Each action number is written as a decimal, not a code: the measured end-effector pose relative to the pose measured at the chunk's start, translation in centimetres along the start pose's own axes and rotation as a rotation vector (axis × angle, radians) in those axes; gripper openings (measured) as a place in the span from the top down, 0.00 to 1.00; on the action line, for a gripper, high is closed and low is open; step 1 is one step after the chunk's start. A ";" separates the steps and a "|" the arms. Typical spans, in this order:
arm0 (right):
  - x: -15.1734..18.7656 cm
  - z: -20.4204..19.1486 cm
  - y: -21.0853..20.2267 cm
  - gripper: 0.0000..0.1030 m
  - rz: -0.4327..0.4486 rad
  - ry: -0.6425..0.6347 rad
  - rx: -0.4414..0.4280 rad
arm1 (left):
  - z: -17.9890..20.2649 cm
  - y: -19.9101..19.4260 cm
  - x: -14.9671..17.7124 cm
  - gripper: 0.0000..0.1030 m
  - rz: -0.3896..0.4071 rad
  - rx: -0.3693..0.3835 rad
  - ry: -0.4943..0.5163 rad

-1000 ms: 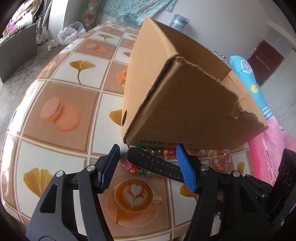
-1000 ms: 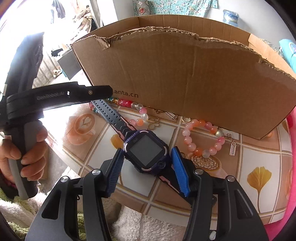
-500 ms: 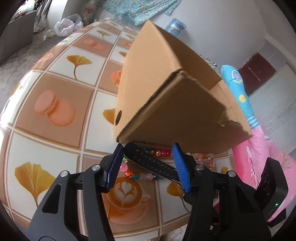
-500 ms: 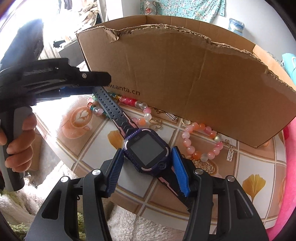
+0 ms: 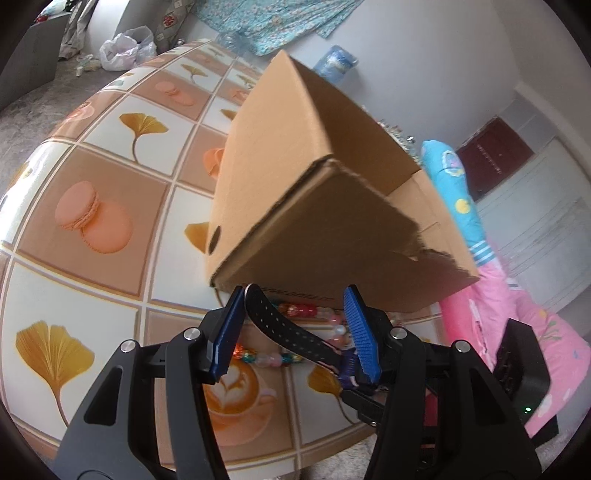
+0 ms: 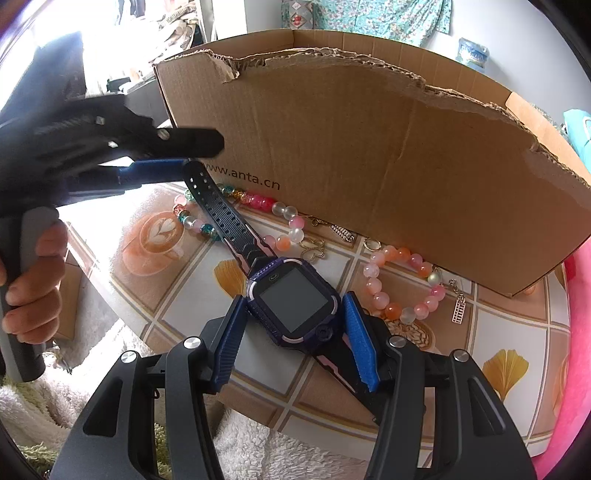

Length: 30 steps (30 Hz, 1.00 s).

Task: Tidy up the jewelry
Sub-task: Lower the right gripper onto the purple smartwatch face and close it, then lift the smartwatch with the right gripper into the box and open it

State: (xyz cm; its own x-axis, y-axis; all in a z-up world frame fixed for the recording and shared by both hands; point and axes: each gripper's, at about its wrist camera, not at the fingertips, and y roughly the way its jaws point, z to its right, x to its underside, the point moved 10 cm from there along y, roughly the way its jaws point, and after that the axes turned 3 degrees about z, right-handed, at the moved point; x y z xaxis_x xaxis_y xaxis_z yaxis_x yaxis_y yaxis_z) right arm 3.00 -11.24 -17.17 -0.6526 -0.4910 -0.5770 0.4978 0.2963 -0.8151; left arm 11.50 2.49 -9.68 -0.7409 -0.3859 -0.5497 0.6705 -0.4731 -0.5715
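From the left wrist camera, the left gripper [image 5: 295, 332] had its blue pads spread, with the black strap of the smartwatch [image 5: 291, 332] running between them; the strap tip lay against the left pad, but the pads were not pressed on it. Beneath the strap lay the multicoloured bead bracelet [image 5: 295, 308], on a tablecloth [image 5: 110, 206] printed with squares of macarons, ginkgo leaves and latte cups. Just ahead stood the cardboard box [image 5: 317, 192], its near wall torn along the top. Beyond the table edge lay a grey floor with a white plastic bag [image 5: 125, 50], a floral cloth [image 5: 280, 18] hung on the pale wall, and pink bedding [image 5: 517, 314] with a blue pillow [image 5: 454, 188] to the right.

From the right wrist camera, the right gripper [image 6: 291, 336] had its fingers spread on either side of the watch's purple face, close beside it; whether they touched it cannot be told. The watch lay on the tablecloth near the table's front edge. A pink and orange bead bracelet [image 6: 399, 288] lay just beside it, against the box printed "www.anta.cn". The left gripper [image 6: 162, 155] reached in over the strap end. White fleece [image 6: 258, 443] lay below the table edge.
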 end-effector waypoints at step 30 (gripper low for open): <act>2.1 7.2 -6.3 0.48 0.067 0.308 -0.048 | 3.6 -2.0 5.0 0.97 0.005 -0.465 0.601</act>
State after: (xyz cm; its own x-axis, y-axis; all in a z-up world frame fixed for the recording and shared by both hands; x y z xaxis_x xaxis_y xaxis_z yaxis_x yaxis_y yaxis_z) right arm 2.66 -20.06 -12.91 -0.7652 -0.2001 -0.6119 0.5230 0.3610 -0.7721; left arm 6.30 -1.31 -9.12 -0.6783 0.1736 -0.7140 0.7197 -0.0390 -0.6932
